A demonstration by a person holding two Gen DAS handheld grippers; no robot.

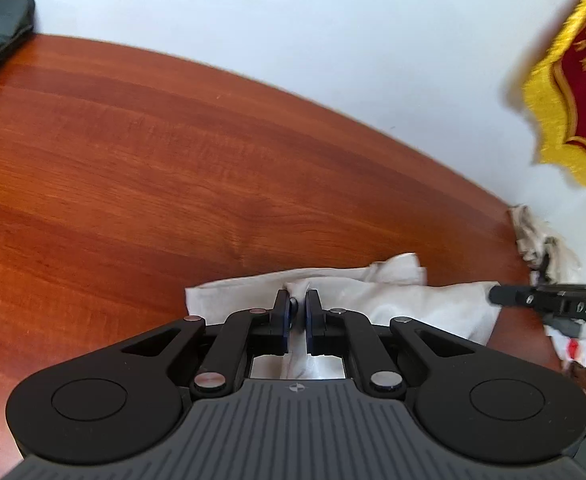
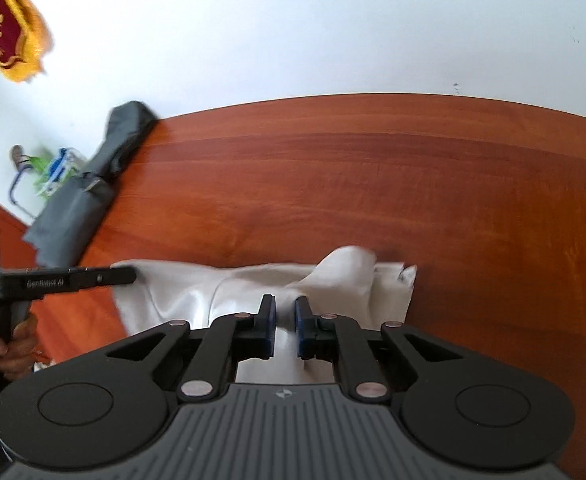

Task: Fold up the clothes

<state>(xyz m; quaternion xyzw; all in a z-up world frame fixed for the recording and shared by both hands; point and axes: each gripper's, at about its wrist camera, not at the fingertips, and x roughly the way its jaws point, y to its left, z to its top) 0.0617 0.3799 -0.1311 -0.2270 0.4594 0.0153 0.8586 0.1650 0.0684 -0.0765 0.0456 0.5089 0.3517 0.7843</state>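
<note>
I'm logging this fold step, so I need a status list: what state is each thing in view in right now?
White garment: bunched on the table, pinched in both grippers.
Left gripper: shut on the white garment.
Right gripper: shut on the white garment.
Grey garment: lying crumpled at the table's far corner, untouched.
Table: bare wood ahead of the white garment.

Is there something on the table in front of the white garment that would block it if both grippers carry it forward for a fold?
Nothing visible does. Both the left gripper and the right gripper pinch the white garment, and the wooden table ahead lies bare. The dark grey cloth lies aside at the table's left edge.
</note>
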